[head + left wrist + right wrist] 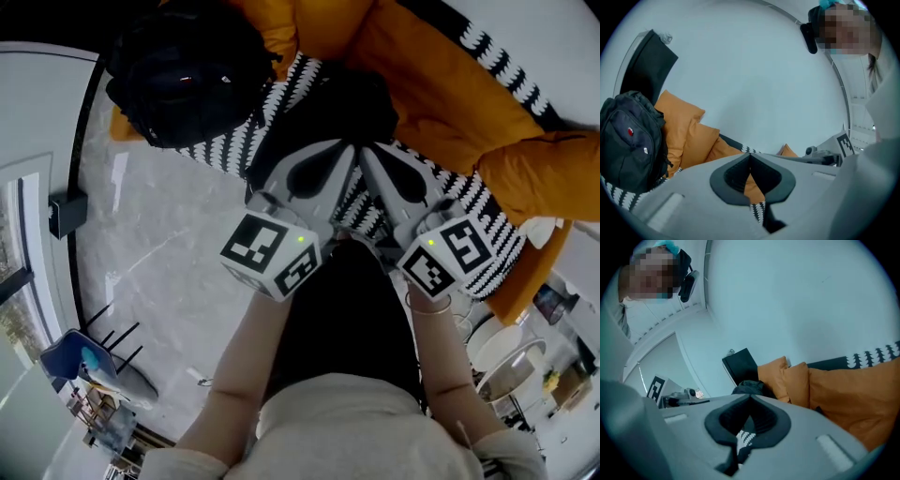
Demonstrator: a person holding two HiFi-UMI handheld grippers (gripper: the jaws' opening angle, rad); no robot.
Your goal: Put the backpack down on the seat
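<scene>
No text can be read. The backpack (628, 140) bears a small red badge (631, 132) and a white tag (646, 150), both illegible.

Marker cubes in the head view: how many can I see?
2. The left marker cube sits on the left claw, left of centre; the right marker cube on the right claw, right of centre. None seems hidden.

**Layout of the seat, seen from above.**
The backpack (183, 75) sits on the seat (230, 148) at its left end, against the cushions (422, 84) along the back. The left gripper (349, 155) and right gripper (370, 155) lie side by side over the seat's middle, apart from the backpack. An indistinct item (328, 103), perhaps cloth, lies just beyond their tips.
</scene>
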